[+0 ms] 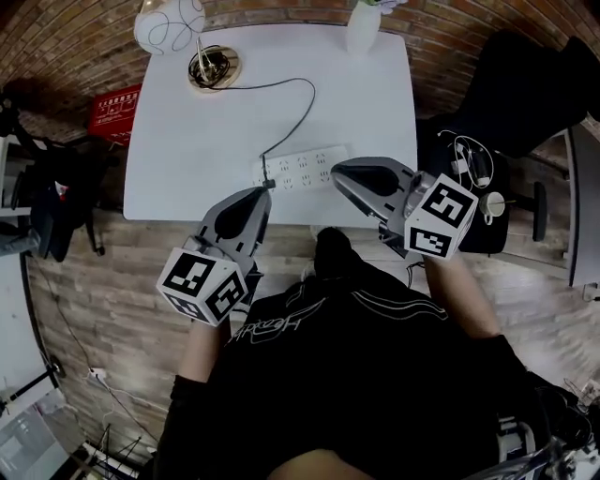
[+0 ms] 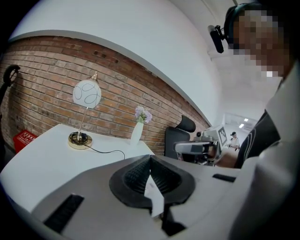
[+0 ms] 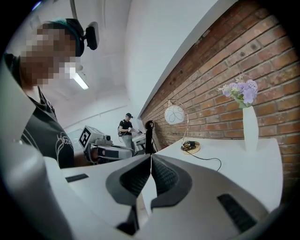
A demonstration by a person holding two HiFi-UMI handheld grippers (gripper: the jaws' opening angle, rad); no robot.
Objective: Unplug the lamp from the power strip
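White table (image 1: 187,178), white power strip (image 1: 305,171), black cord (image 1: 302,101), gold-based lamp (image 2: 86,93), red brick wall (image 2: 42,86), lilac flowers (image 3: 241,91)

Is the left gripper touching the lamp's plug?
Cannot tell. In the head view the left gripper ends right at the plug; neither contact nor gap shows. Its own view shows shut jaws, no plug.

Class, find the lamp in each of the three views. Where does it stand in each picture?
Head view: lamp at top left.
Left gripper view: lamp left of centre.
Right gripper view: lamp just right of centre.
Shared landmark: white vase.
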